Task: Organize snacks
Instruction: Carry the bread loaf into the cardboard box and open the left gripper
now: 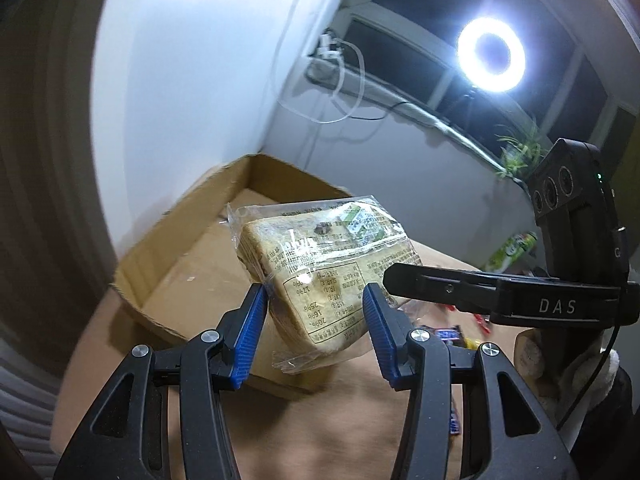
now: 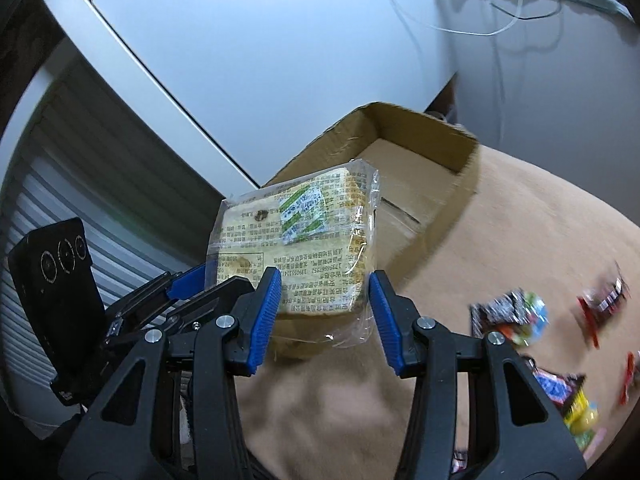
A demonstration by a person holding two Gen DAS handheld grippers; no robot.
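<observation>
A wrapped sandwich in clear plastic (image 1: 320, 276) is held in the air between both grippers, in front of an open cardboard box (image 1: 192, 264). My left gripper (image 1: 316, 304) has its blue pads on both sides of the sandwich. My right gripper (image 2: 324, 292) also has the sandwich (image 2: 296, 240) between its pads; its black finger (image 1: 440, 284) lies against the wrapper in the left wrist view. The left gripper's fingers (image 2: 192, 280) reach the sandwich from the left in the right wrist view. The box (image 2: 400, 168) sits on a tan cloth (image 2: 500, 240).
Several small snack packets (image 2: 516, 316) lie on the tan cloth at the right, with more (image 2: 576, 404) near the edge. A green packet (image 1: 512, 248) lies far right. A ring light (image 1: 491, 54), window sill and plant stand behind. White wall behind the box.
</observation>
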